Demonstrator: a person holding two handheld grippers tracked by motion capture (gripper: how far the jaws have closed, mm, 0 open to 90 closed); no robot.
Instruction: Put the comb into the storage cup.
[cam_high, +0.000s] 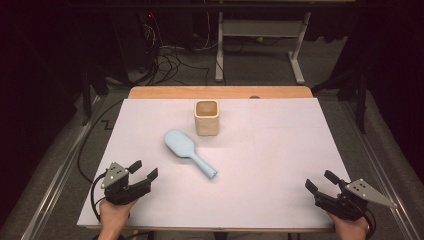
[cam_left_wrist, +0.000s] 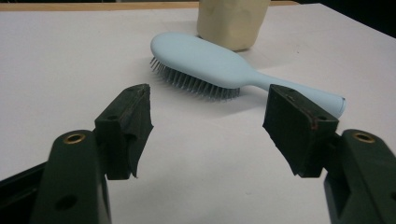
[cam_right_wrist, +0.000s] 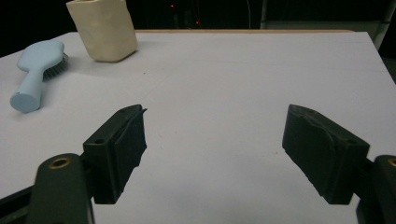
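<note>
From up high I see the bench (cam_high: 280, 200) under its white cover, and the light blue hairbrush (cam_high: 187, 151) lying flat near the middle of it, bristles down, its oval head toward the far left and its handle running toward the near right. Just behind the head stands a cream square cup (cam_high: 206, 117), upright, open at the top, close to the brush but I cannot tell whether the two touch. My left gripper (cam_high: 142, 170) sits at the near left corner of the bench, a hand (cam_high: 115, 212) wrapped round its body, jaws spread wide with nothing between them, aimed toward the brush and well apart from it. Looking along the left gripper (cam_left_wrist: 208, 126), I get the hairbrush (cam_left_wrist: 224, 70) lying across my line of sight beyond the jaw tips, bristles showing under the head, handle end off to the right behind the right jaw, and the cup (cam_left_wrist: 233, 21) right behind it at the top edge. My right gripper (cam_high: 320, 182) rests at the near right corner, jaws also standing wide and empty, well away from everything. Along the right gripper (cam_right_wrist: 215, 144) there is bare white cover between the jaws; the hairbrush (cam_right_wrist: 35, 77) lies far off at the left edge, handle end toward me, and the cup (cam_right_wrist: 102, 30) stands just beside it.
</note>
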